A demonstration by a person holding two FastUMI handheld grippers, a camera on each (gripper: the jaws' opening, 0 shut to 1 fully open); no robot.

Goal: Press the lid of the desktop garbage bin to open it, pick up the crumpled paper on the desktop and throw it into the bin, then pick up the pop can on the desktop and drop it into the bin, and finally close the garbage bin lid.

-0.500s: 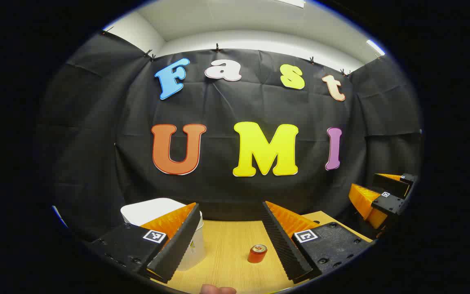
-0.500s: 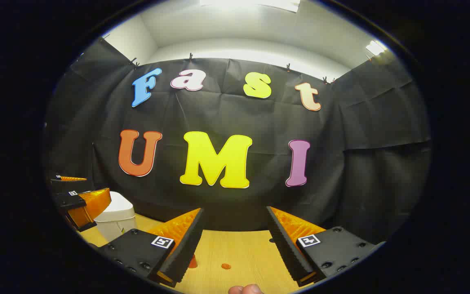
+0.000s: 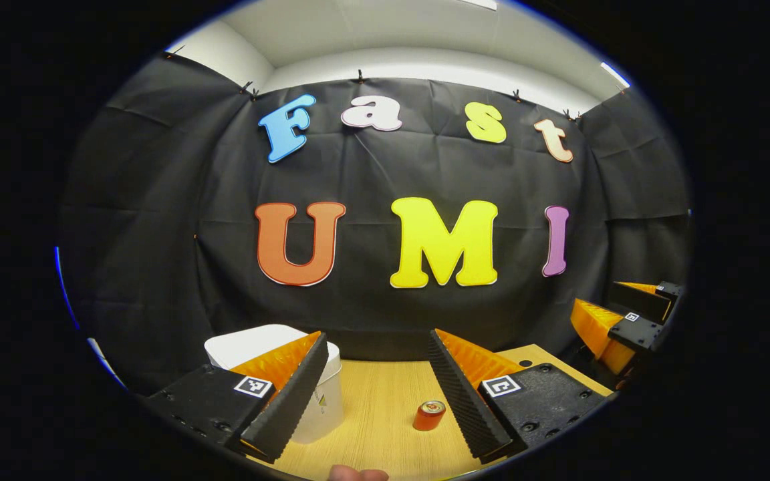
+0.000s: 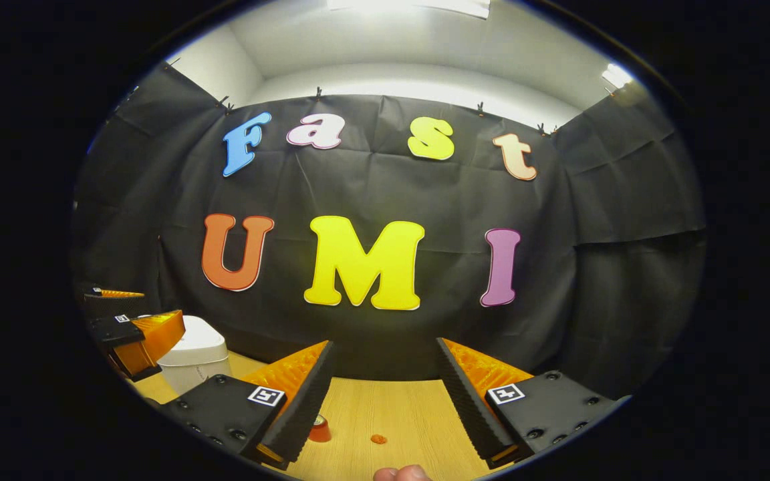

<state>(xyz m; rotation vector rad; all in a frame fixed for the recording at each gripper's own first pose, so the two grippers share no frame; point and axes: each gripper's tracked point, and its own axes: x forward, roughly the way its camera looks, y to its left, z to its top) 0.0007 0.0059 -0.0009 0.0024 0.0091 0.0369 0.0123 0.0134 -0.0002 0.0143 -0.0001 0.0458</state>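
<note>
The white desktop bin stands on the wooden table at the left with its lid down, partly behind one of my left gripper's fingers. An orange pop can stands upright close to the other finger. My left gripper is open above the table and holds nothing. In the right gripper view the bin sits far left and the can peeks out beside a finger. My right gripper is open too, with nothing between its fingers.
The right gripper hangs at the far right of the left gripper view; the left gripper hovers beside the bin in the right gripper view. A small orange spot lies on the table. A person's fingertip shows at the bottom edge.
Both views have shifted slightly, so the bin and can sit a little further right. More of the can shows in the right gripper view. Both grippers stay open.
</note>
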